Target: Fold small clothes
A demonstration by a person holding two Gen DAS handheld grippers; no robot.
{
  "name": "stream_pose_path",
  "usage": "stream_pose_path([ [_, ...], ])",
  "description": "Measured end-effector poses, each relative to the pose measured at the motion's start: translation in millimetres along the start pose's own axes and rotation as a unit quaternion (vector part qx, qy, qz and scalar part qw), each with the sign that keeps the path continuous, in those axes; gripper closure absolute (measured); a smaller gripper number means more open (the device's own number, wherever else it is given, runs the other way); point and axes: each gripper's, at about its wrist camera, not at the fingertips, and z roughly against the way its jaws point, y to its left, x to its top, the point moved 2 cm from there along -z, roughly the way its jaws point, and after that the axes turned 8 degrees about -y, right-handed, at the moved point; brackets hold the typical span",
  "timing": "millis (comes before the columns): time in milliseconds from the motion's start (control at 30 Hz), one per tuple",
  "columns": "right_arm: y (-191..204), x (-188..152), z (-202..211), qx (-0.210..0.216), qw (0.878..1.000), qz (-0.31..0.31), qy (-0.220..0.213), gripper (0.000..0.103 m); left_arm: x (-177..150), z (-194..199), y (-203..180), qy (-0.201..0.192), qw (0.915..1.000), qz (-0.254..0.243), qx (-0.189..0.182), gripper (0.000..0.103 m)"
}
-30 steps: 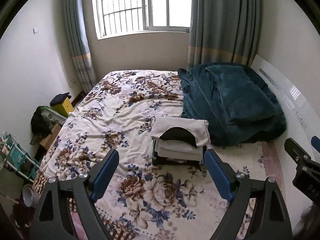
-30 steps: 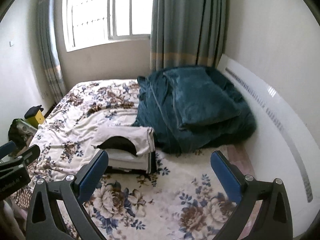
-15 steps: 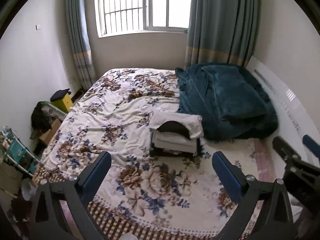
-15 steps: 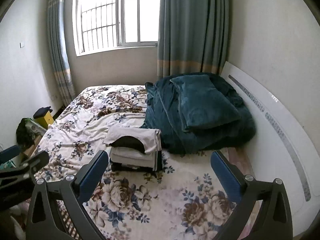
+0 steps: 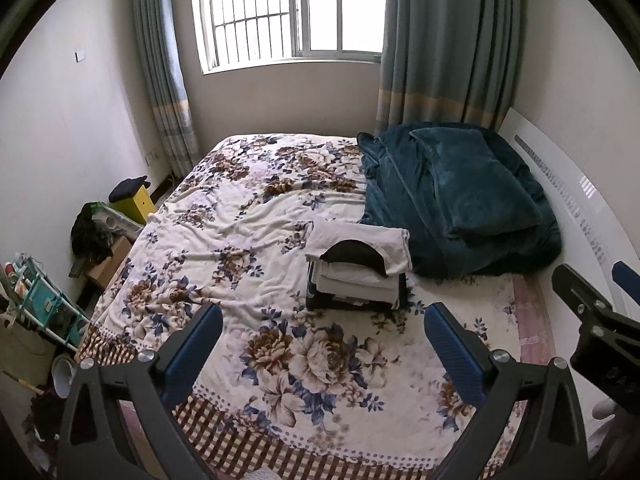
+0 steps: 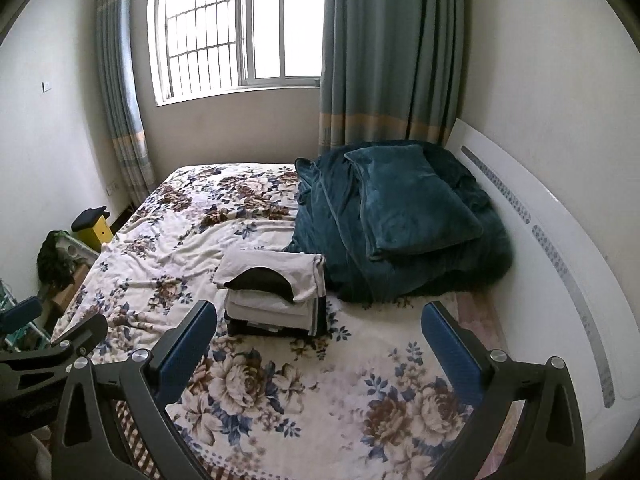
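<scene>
A stack of folded small clothes (image 5: 356, 272), white and dark pieces with a white garment with a black collar on top, sits on the floral bedspread (image 5: 240, 240) near the bed's middle. It also shows in the right wrist view (image 6: 276, 292). My left gripper (image 5: 324, 344) is open and empty, held above the bed's near part, short of the stack. My right gripper (image 6: 320, 340) is open and empty, also back from the stack. The right gripper's side shows at the right edge of the left wrist view (image 5: 596, 320).
A heap of teal blanket with a pillow (image 5: 460, 196) lies right of the stack against the white headboard (image 5: 572, 184). A yellow box (image 5: 138, 200), dark bag and shelf clutter (image 5: 40, 300) stand on the floor left of the bed. Window and curtains are behind.
Both grippers have drawn back and up from the stack. The stack looks smaller and more of the bed's near edge is in view. Both stay open.
</scene>
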Motion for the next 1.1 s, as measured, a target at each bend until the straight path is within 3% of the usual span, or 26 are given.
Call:
stream_pose_path([
  [1100,0.3,8.7,-1.3,0.009,1.0,0.004,0.004,0.0,6.3,-0.1,1.6,-0.011,0.9999,0.009,0.003,0.0],
])
